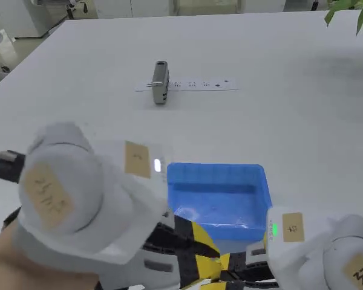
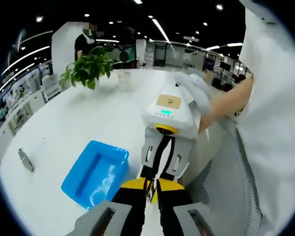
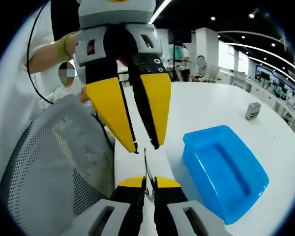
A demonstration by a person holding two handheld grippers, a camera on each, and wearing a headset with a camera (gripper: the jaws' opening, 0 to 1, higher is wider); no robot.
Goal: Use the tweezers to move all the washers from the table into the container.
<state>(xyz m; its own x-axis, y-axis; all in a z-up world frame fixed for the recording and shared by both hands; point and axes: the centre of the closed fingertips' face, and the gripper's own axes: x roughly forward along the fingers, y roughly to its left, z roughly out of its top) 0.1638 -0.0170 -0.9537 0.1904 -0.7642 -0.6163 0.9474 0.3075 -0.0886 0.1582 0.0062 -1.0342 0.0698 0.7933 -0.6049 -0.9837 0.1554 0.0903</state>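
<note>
The blue container [image 1: 218,190] sits on the white table just beyond both grippers, also seen as the container [image 3: 226,169] and the container [image 2: 93,172]. My right gripper [image 3: 146,186] is shut on thin metal tweezers [image 3: 146,169] that stick up from its jaws. My left gripper [image 3: 144,147] faces it from above, its yellow fingertips [image 3: 132,142] slightly apart on either side of the tweezers' tip. In the head view the left gripper [image 1: 193,241] and the right gripper [image 1: 248,266] meet at the near table edge. Small dark specks lie on a white strip [image 1: 196,85] far back; too small to tell as washers.
A small grey metal block [image 1: 161,81] stands at the left end of the white strip. A grey mesh chair back [image 3: 64,162] is close beside the grippers. A potted plant [image 2: 88,69] stands at the table's far corner. People stand in the background.
</note>
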